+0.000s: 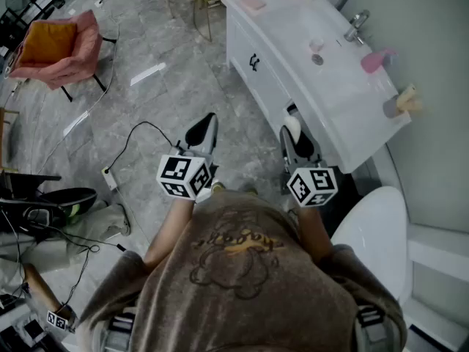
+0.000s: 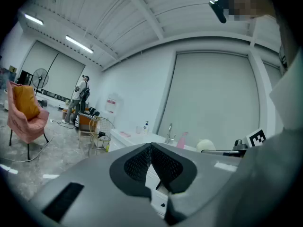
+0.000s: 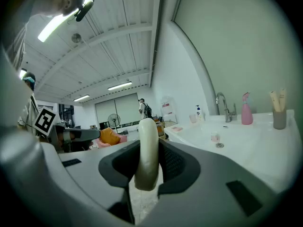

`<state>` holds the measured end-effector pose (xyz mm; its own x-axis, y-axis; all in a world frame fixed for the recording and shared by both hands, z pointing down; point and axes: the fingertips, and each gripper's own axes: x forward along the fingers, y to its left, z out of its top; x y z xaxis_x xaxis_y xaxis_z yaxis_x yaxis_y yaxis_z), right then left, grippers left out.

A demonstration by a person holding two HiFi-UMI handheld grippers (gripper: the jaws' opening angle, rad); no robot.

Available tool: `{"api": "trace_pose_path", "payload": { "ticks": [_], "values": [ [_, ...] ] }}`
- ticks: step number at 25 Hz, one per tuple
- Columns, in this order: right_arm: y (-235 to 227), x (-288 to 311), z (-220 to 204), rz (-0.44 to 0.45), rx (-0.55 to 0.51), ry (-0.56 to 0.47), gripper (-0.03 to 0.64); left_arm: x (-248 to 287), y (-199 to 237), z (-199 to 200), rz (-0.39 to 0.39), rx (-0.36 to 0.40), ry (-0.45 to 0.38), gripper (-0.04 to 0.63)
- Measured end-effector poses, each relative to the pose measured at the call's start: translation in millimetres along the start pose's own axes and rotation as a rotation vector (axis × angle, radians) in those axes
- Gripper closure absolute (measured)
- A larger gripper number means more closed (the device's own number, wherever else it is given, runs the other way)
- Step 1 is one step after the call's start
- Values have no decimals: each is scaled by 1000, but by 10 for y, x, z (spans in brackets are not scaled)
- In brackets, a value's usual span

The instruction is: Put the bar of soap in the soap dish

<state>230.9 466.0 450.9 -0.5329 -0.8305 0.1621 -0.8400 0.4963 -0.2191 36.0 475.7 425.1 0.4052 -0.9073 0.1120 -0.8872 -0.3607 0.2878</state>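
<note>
Beside the white sink table (image 1: 350, 123), the right hand-held gripper (image 3: 149, 161) is clamped on the bar of soap (image 3: 147, 136). Its pads press the two broad faces, and the bar stands on edge with its upper end poking above the jaws. The left hand-held gripper (image 2: 151, 156) has its jaws together with nothing between them. What appears to be a pink soap dish (image 1: 253, 3) sits at the table's far end, well apart from the soap. The bar looks light and stiff but is probably slick, so a hold across the flat faces near the middle suits it. Squeezing harder may shoot it out, and the rounded edges would give the pads little purchase.
</note>
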Motion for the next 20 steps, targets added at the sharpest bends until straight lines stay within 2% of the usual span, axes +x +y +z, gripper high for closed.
{"api": "trace_pose_path", "payload": {
  "ticks": [9, 20],
  "values": [
    [86, 60, 4, 33, 50, -29, 508, -9, 92, 51, -20, 7, 11, 591],
    [439, 380, -51, 15, 48, -46, 508, -140, 530, 152, -82, 37, 15, 591]
  ]
}}
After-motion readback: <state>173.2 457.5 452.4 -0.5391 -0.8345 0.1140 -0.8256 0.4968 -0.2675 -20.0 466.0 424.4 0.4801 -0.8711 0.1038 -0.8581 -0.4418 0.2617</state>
